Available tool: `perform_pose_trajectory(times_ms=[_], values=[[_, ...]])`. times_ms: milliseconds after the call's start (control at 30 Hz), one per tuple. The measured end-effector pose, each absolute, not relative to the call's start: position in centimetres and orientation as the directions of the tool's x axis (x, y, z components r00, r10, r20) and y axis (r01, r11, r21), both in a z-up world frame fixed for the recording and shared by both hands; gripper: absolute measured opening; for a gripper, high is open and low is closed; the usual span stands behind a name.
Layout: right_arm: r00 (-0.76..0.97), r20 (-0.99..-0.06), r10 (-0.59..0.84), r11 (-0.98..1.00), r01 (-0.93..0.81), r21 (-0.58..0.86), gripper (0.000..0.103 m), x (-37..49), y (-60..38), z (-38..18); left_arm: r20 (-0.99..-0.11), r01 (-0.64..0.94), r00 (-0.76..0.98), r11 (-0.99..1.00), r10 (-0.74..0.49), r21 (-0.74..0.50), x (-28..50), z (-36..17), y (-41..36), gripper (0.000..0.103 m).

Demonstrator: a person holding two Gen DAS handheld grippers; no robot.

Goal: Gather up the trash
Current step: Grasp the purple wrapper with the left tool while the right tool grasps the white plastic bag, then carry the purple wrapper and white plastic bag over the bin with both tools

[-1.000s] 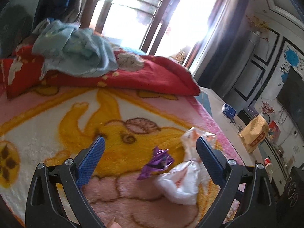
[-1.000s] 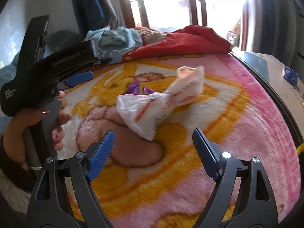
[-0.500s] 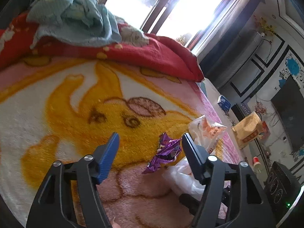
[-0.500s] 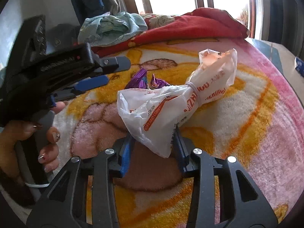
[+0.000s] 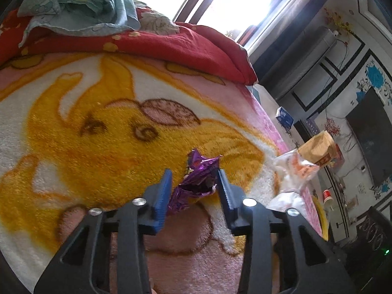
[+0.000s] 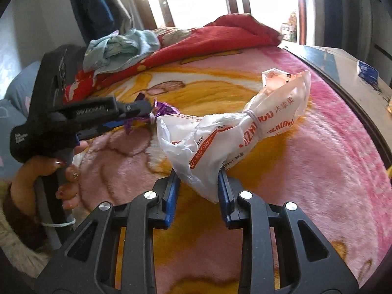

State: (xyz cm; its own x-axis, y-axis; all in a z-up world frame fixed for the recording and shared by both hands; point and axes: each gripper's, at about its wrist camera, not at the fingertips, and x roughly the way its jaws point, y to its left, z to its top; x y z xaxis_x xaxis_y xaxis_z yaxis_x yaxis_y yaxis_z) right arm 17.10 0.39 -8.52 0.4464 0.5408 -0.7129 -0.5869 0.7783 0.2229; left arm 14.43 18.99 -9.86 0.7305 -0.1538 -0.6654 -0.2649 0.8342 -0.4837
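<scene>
Purple foil wrapper [image 5: 196, 183] pinched between the blue pads of left tool [image 5: 193, 183], low over the pink-and-yellow cartoon blanket [image 5: 98, 134] on the bed. White plastic bag [image 6: 220, 142], tied at the middle with a band, clamped at its near end by right tool [image 6: 198, 188], far end resting on the blanket just right of the wrapper. Red quilt [image 6: 208, 41] and crumpled pale blue cloth [image 5: 80, 2] heaped at the far side, below a bright window.

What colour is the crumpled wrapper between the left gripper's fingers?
Shiny purple. The wrapper shows best in the left wrist view, inside the left gripper.
</scene>
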Motion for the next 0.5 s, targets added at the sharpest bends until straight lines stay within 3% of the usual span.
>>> perform_pose_trajectory(times_ms=[167,200,500], values=[[0.486,-0.693,0.532,0.793,-0.573,0.207,0.022,16.9,-1.7,-7.4,-0.661,-0.238,0.736,0.859,-0.145,-0.454,14.6,-9.2,17.5,0.023],[0.492,-0.689,0.532,0.794,-0.572,0.205,0.022,16.9,-2.1,-7.1,-0.654,-0.226,0.742,0.864,-0.147,-0.451,14.6,-8.9,17.1,0.015],[0.537,-0.66,0.526,0.812,-0.548,0.2,0.022,16.6,-5.4,-5.3,-0.609,-0.124,0.768,0.887,-0.199,-0.445,14.9,-6.5,13.8,0.01]])
